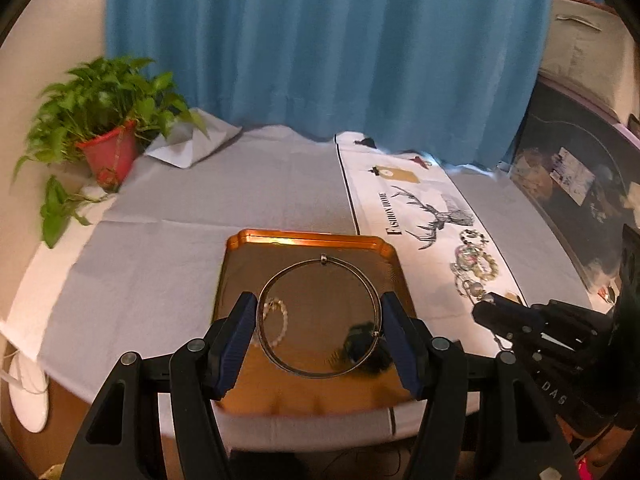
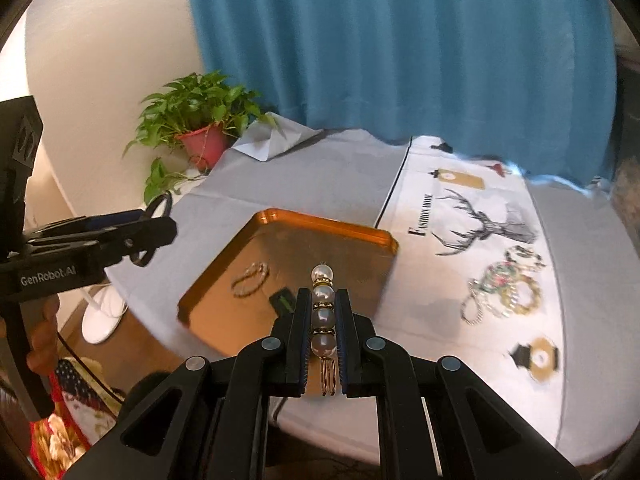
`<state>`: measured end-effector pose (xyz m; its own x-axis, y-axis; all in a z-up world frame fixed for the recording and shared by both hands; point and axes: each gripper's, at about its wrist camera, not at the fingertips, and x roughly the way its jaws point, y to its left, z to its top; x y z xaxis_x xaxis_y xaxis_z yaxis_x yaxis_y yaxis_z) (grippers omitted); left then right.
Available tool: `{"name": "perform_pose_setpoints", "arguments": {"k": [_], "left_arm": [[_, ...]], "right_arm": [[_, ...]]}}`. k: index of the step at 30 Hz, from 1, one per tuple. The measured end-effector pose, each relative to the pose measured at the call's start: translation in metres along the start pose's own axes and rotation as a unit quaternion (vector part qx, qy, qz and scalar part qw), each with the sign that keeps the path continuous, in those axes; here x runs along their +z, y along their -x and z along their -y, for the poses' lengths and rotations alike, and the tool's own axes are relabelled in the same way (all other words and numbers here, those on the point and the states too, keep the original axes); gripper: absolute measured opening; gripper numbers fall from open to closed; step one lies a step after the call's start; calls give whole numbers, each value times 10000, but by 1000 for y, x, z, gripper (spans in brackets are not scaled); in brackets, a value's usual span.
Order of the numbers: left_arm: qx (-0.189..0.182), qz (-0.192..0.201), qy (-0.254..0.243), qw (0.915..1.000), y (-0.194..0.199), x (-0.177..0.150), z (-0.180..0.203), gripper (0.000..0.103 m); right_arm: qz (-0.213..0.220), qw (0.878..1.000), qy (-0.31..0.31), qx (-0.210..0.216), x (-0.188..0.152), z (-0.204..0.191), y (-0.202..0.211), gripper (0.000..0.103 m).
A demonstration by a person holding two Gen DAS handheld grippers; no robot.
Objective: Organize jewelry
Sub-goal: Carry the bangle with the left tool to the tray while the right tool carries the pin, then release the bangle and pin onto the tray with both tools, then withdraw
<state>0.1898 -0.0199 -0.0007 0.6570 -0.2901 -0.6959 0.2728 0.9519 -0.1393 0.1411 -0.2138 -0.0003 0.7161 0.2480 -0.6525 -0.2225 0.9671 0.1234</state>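
Left claw (image 1: 318,308) grips 1 ring necklace (image 1: 318,318); right claw (image 2: 323,300) grips 1 pearl clip (image 2: 323,312).

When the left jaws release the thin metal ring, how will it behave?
The ring looks rigid: it keeps a clean circle between the left gripper jaws. Being thin wire, it is probably light. Released over the smooth gold tray, it may slide, perhaps roll if it lands on edge.
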Motion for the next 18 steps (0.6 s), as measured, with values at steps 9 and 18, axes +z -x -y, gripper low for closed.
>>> {"name": "perform_pose_setpoints", "arguments": {"k": [9,18], "left_arm": [[131,-446,12,9989,-85,6,-17,59],[151,-796,-4,9967,-131,7,-29,93]], "right_arm": [[-439,9990,-36,-22,18,7,-101,12],[-839,9964,-75,-53,16,16,-156,15]]}}
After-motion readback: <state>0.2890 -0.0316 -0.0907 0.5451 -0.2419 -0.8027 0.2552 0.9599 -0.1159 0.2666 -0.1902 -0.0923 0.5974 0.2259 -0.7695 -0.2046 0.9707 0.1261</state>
